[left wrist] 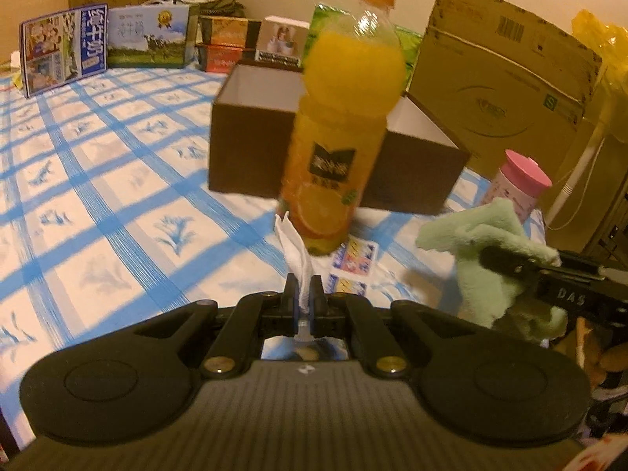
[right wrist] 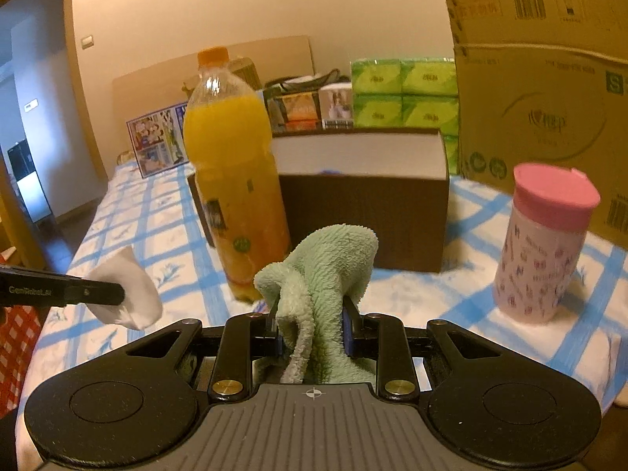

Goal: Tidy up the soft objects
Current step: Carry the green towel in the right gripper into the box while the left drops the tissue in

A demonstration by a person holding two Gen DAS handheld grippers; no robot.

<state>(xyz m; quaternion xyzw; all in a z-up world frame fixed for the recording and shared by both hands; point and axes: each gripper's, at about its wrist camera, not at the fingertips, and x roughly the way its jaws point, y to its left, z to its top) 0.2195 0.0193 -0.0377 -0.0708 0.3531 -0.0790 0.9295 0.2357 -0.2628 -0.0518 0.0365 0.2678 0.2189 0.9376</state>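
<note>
My left gripper (left wrist: 303, 292) is shut on a white tissue (left wrist: 294, 251) and holds it above the blue-checked tablecloth (left wrist: 117, 196), in front of the orange juice bottle (left wrist: 341, 117). From the right wrist view the left gripper (right wrist: 117, 294) shows at the left with the tissue (right wrist: 129, 290). My right gripper (right wrist: 312, 314) is shut on a light green fluffy cloth (right wrist: 329, 271), held above the table. In the left wrist view the right gripper (left wrist: 490, 259) and the cloth (left wrist: 490, 259) are at the right. An open dark brown box (left wrist: 251, 149) (right wrist: 365, 212) stands behind the bottle (right wrist: 235, 180).
A pink-lidded cup (right wrist: 545, 243) (left wrist: 518, 188) stands at the right. A large cardboard carton (left wrist: 498, 90) (right wrist: 545, 98) is behind it. Green tissue packs (right wrist: 404, 94), milk cartons (left wrist: 62, 51) and small boxes line the far edge. Sticker sheets (left wrist: 353, 259) lie by the bottle.
</note>
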